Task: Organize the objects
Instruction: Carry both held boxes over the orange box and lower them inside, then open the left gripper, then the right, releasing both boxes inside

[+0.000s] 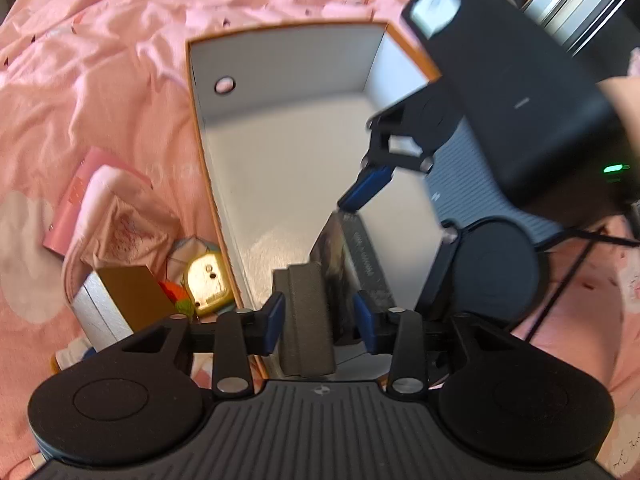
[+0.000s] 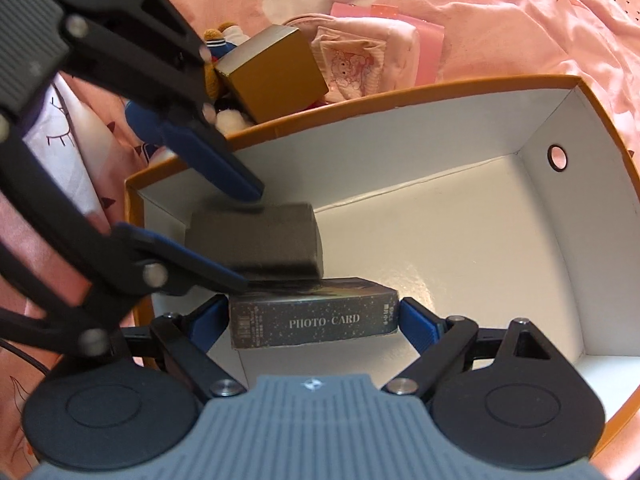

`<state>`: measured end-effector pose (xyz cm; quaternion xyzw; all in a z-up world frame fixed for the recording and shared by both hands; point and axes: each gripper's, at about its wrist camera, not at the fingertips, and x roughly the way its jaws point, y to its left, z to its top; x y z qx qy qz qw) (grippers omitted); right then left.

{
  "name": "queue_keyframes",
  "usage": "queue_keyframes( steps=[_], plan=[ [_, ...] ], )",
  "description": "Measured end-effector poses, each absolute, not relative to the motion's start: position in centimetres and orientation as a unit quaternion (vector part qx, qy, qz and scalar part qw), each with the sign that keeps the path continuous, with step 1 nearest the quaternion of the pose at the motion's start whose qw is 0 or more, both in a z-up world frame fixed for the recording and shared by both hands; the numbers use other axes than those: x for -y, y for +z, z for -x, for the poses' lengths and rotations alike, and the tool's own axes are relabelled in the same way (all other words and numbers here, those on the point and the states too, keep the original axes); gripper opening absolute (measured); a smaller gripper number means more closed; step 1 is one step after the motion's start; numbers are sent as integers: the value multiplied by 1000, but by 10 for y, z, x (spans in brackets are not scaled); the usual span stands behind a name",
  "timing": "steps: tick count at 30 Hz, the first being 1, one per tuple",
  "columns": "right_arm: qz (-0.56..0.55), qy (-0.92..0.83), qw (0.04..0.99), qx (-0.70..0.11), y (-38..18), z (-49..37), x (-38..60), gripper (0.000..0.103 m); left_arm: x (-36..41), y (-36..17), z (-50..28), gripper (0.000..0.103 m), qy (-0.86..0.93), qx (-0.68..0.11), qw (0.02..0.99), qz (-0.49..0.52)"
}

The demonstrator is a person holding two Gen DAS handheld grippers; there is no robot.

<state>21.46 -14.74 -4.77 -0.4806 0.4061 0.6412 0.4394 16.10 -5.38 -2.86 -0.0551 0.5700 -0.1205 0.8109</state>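
The grey block (image 2: 254,240) is inside the box (image 2: 400,92), near the corner closest to both grippers, and it sits on or just above the card box (image 2: 314,322); contact between the two cannot be confirmed. The left gripper (image 2: 244,236) has its jaws on the block's two opposite faces. In the left wrist view the pads sit against the block (image 1: 306,312), so the jaws appear clamped on it. The grip across the narrow faces keeps the block level for stacking.

The card box, marked PHOTO CARD, lies flat on the box floor beside the near wall. The right gripper (image 2: 312,322) straddles it, with the jaws apart and a gap visible at each end. This stance probably steadies or aligns the lower item while the block comes down, though that is a judgement only.

Stacking in one corner leaves most of the white floor free for further items. The far end wall has a round finger hole (image 2: 557,158).

The box rests on the bed (image 2: 520,20), on a pink sheet. Beside its long wall, outside it, wait a gold cube (image 2: 272,76), a plush toy (image 2: 220,40) and a pink pouch (image 2: 360,64), presumably next to be sorted.
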Motion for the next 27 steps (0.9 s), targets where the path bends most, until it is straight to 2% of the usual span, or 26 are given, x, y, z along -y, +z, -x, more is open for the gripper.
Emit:
queue_keyframes(
  steps=[8,22,23,27],
  plan=[
    [489,648,418,-408,-46,-192,138,91,19,-3,-149,49,-92,-508,854,66],
    [495,625,393,-458,-54,-176,139,91,-12,-26,-146,49,-67,-515,847,114],
    [497,623,396,-456,-53,-174,141,90,-14,-27,-146,49,-66,-515,846,119],
    [504,618,400,-451,-42,-169,152,75,-19,-31,-148,49,-67,-512,845,135]
  ],
)
